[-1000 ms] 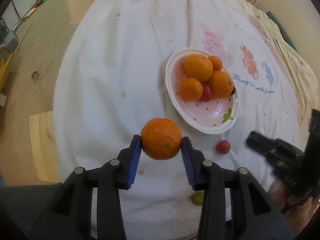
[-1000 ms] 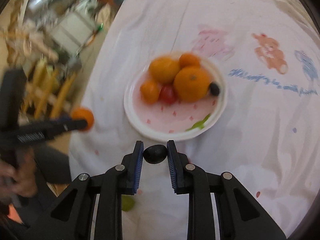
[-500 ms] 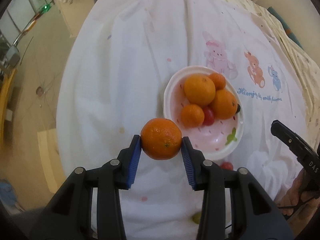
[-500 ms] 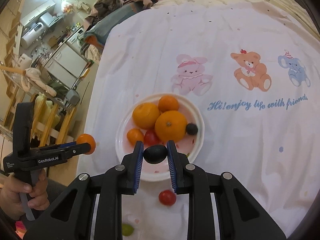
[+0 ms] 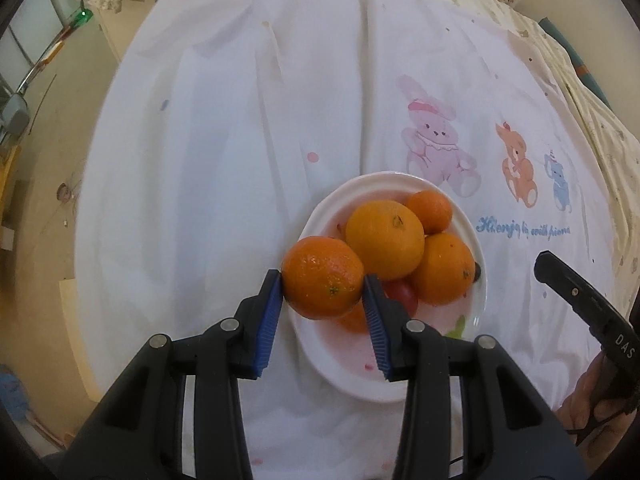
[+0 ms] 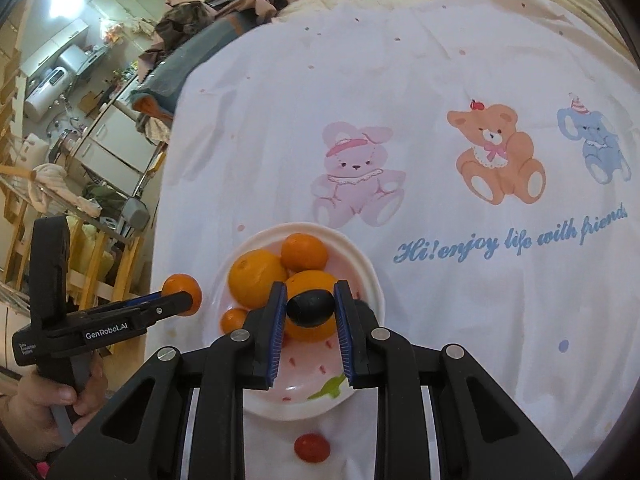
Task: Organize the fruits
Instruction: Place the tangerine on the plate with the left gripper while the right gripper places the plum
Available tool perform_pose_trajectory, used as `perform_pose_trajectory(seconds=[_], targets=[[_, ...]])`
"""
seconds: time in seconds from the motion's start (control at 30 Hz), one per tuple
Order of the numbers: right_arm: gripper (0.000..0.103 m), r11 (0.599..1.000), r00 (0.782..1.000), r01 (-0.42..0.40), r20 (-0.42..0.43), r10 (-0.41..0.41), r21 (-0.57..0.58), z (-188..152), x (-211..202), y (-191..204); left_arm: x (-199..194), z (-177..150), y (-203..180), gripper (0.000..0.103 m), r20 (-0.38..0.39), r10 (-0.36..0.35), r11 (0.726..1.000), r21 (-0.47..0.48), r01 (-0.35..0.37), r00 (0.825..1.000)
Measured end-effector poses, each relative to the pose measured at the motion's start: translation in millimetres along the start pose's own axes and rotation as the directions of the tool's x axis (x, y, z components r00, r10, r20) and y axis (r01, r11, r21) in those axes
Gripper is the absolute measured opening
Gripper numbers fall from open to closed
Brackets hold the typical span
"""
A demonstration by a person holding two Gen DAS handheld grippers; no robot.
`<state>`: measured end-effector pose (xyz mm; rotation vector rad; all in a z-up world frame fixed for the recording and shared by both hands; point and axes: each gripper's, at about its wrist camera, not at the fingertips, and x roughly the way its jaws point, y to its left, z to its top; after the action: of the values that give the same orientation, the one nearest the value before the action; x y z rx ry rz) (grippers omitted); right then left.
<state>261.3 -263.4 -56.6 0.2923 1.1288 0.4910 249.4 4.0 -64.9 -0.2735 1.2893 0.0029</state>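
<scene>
The pink-and-white plate near the tablecloth's edge holds oranges and a cherry tomato. Left gripper clamps a tangerine over its rim; right gripper pinches a dark grape above the pile.

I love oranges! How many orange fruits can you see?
5. Four are in the plate: a big one, one behind it, one in front, a small one. The left hand-held gripper holds the fifth. More may hide underneath.
</scene>
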Motion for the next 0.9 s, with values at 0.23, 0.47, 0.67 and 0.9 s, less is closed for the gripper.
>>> perform_pose_trajectory(seconds=[0.23, 0.47, 0.67, 0.9], targets=[[0.025, 1.0, 0.999, 0.011, -0.038, -0.01, 0.025, 8.5, 24.8, -11.0, 15.3, -0.3, 0.3, 0.037, -0.019, -0.034, 0.999, -0.029, 0.033, 0.999], [0.026, 0.999, 0.998, 0.024, -0.063, -0.022, 0.028, 12.3, 39.3, -14.6, 22.3, 2.1, 1.1, 0.037, -0.035, -0.031, 0.999, -0.041, 0.03, 0.999], [0.026, 0.998, 0.997, 0.033, -0.079, -0.029, 0.053, 11.3, 46.0, -22.5, 27.9, 2.1, 3.1, 0.038, -0.054, -0.032, 0.998, -0.049, 0.029, 0.998], [0.029, 0.998, 0.997, 0.019, -0.074, -0.014, 0.054, 11.0, 43.9, -21.0, 26.1, 1.2, 2.1, 0.038, -0.043, -0.032, 0.999, -0.032, 0.03, 0.999]])
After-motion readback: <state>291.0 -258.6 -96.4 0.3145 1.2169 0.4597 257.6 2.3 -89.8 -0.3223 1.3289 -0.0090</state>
